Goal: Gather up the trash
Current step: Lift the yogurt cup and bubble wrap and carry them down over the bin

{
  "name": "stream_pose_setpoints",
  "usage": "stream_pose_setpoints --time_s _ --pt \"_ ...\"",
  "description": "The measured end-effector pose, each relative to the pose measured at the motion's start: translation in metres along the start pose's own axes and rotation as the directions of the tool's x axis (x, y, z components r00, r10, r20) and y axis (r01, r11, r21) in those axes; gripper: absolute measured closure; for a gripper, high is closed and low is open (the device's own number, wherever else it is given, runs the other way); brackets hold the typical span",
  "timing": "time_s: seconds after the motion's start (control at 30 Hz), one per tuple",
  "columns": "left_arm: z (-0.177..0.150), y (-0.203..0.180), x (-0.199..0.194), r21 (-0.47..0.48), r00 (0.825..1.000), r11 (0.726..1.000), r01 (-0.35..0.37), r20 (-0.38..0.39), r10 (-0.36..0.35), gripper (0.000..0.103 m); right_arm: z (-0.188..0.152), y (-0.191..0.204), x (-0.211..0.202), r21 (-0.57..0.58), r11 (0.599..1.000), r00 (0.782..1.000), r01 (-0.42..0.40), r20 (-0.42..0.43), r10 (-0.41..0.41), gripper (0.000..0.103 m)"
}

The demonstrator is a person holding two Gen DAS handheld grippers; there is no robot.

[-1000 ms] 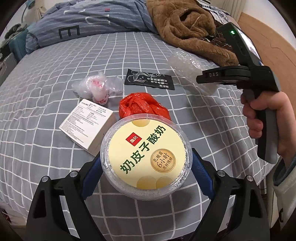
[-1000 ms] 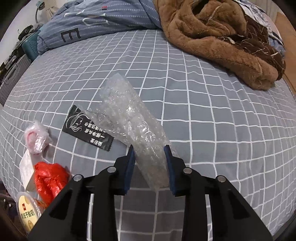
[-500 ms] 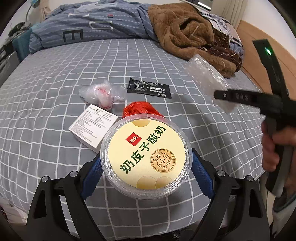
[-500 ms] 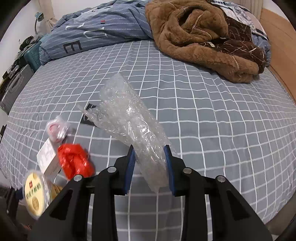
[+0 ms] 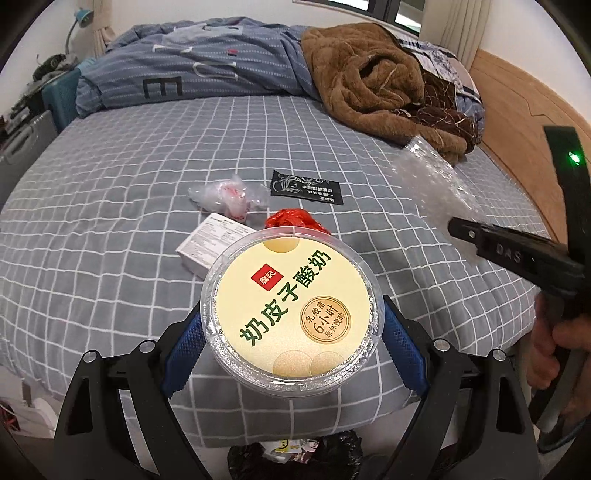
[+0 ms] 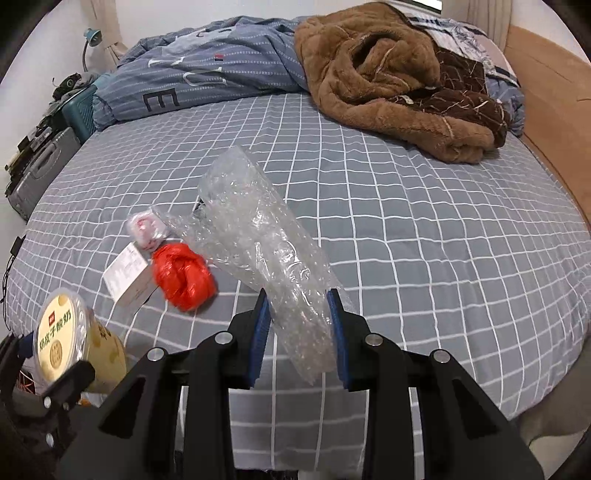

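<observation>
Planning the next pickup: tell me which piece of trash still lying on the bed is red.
The crumpled red plastic bag, between the white box and the black sachet. The clear wrapper beside them shows only red print.

A home bedroom: a bed (image 6: 424,206) with a grey checked sheet fills the view, a striped blue duvet (image 6: 207,74) and a brown fleece robe (image 6: 384,70) heaped at its far end, a wooden headboard (image 5: 517,110) alongside, curtains (image 5: 458,26) behind.
</observation>
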State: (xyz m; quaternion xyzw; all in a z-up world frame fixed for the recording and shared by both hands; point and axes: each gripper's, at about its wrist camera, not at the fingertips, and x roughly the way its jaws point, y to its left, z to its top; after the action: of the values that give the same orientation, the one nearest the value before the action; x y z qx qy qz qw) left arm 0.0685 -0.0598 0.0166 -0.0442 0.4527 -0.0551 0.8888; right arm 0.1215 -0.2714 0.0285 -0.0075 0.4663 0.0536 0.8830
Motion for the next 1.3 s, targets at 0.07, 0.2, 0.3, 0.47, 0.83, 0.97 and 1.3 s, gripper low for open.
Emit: stream_pose_setpoints --time_s 0.07,0.2,0.3,0.47,0.83,0.97,1.3 --pt "-0.004 0.001 -0.007 -0.006 1.000 1.000 -0.004 0.004 0.004 0.017 -0.010 0.002 -0.011 -0.004 1.000 1.000 0.002 0.010 -0.002 0.073" --pt "-0.012 0.000 -0.020 -0.007 1.000 1.000 -0.010 0.011 0.010 0.017 -0.023 0.002 -0.028 -0.001 1.000 1.000 0.000 0.026 0.000 0.073" --pt "-0.018 -0.002 -0.029 -0.009 1.000 1.000 -0.012 0.017 0.012 0.017 -0.034 0.004 -0.041 -0.005 1.000 0.999 0.005 0.034 -0.004 0.073" --pt "-0.030 -0.005 -0.045 -0.008 1.000 1.000 -0.011 0.028 0.011 0.017 -0.052 0.005 -0.060 -0.001 1.000 0.999 0.008 0.053 -0.008 0.073" --pt "-0.065 -0.014 -0.074 0.005 0.999 1.000 0.001 0.038 -0.001 0.017 -0.095 0.014 -0.094 -0.012 1.000 0.997 0.004 0.075 -0.003 0.073" --pt "-0.079 -0.017 -0.080 0.013 1.000 1.000 -0.003 0.031 0.003 0.017 -0.111 0.016 -0.101 -0.008 1.000 0.997 -0.003 0.073 0.004 0.073" --pt "-0.110 -0.013 -0.091 0.018 1.000 1.000 -0.019 0.016 0.019 0.017 -0.154 0.018 -0.111 0.019 1.000 0.998 -0.012 0.059 0.011 0.073"
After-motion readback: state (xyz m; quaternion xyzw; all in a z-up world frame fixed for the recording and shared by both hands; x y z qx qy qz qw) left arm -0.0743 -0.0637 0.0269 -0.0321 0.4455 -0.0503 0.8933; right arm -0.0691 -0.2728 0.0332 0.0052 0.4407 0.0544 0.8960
